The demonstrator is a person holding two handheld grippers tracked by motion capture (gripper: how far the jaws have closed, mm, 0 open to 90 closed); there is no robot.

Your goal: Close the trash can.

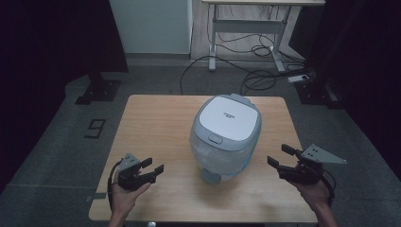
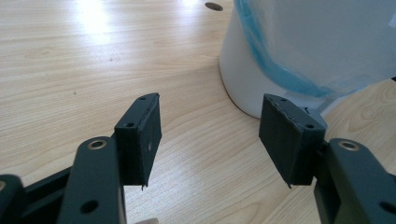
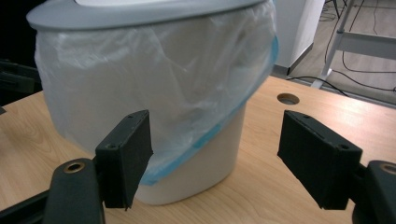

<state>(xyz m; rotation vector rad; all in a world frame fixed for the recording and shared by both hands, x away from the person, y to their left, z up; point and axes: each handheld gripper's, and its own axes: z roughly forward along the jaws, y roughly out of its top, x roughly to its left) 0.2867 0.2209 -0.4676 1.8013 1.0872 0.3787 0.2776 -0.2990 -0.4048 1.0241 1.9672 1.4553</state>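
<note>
Bin: lidded pedal bin (image 1: 226,137), bag-lined, surface (image 1: 156,123) centre.
Left tongs (image 1: 157,166): released, bin's 8 o'clock.
Right tongs (image 1: 280,156): released, 4 o'clock.

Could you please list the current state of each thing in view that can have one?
Trash bin: upright on the table, lid closed.
Plastic liner bag: fitted, hanging outside under the lid.
Left gripper: open, holding nothing.
Right gripper: open, holding nothing.

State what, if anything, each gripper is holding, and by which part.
Nothing is held. The left gripper and right gripper are both open and empty, either side of the white lidded plastic bin with its translucent bag liner.
</note>
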